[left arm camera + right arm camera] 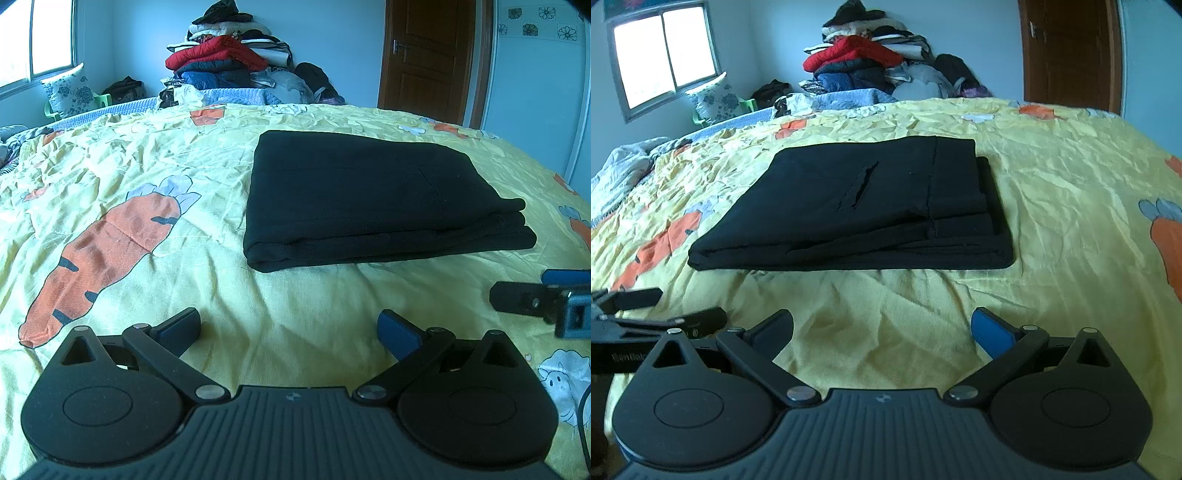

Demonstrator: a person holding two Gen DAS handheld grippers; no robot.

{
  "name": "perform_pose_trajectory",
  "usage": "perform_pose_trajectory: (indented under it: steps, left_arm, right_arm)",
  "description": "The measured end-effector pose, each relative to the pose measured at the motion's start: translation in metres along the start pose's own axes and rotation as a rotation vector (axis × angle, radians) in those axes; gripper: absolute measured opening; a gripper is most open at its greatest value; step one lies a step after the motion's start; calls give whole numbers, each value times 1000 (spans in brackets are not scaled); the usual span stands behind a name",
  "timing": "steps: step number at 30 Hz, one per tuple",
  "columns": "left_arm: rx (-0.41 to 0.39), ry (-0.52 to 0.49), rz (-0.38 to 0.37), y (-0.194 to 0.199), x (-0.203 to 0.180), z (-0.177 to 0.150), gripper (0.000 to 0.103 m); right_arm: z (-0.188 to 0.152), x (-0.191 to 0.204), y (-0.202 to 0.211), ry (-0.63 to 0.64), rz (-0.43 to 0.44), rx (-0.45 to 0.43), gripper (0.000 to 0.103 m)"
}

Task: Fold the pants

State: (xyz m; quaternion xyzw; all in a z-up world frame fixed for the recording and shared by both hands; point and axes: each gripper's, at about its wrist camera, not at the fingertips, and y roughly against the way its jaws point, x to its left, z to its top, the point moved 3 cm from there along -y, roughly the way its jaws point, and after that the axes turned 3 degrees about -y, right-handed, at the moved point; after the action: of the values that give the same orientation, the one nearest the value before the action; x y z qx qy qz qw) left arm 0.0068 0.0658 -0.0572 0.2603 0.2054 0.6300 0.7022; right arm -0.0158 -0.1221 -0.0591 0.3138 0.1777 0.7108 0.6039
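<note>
Black pants (362, 195) lie folded into a flat rectangular stack on the yellow carrot-print bedspread (147, 177). In the right wrist view the same pants (864, 210) show a pocket slit on top and stepped layers at the right edge. My left gripper (290, 328) stands open just in front of the stack, with nothing between its fingers. My right gripper (882, 328) is open too and holds nothing, a short way before the near edge of the pants. Each gripper shows at the edge of the other's view: the right one (543, 299), the left one (653, 314).
A tall pile of clothes and quilts (229, 55) sits beyond the bed's far edge. A brown door (428, 55) is at the back right, a window (665, 55) at the back left. A floral pillow (70, 92) leans below the window.
</note>
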Motion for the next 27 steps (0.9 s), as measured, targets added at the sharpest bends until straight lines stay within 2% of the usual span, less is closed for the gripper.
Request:
perform_pose_trajectory:
  steps: [5,10,13,17,22,27]
  left_arm:
    - [0,0,0,0,0,0,103]
    - [0,0,0,0,0,0,103]
    - [0,0,0,0,0,0,103]
    - [0,0,0,0,0,0,103]
    - [0,0,0,0,0,0,103]
    - [0,0,0,0,1,0,103]
  right_arm:
    - [14,1,15,-72,26,-12,103]
    - [39,1,41,-178,128,-62,103]
    - [48,0,50,-185,145,-89,103]
    - [47,-2,50,-106,69,-125,103]
    - [30,4,39,84,-128,-174,103]
    - [7,12,20,177,-189,-174,103]
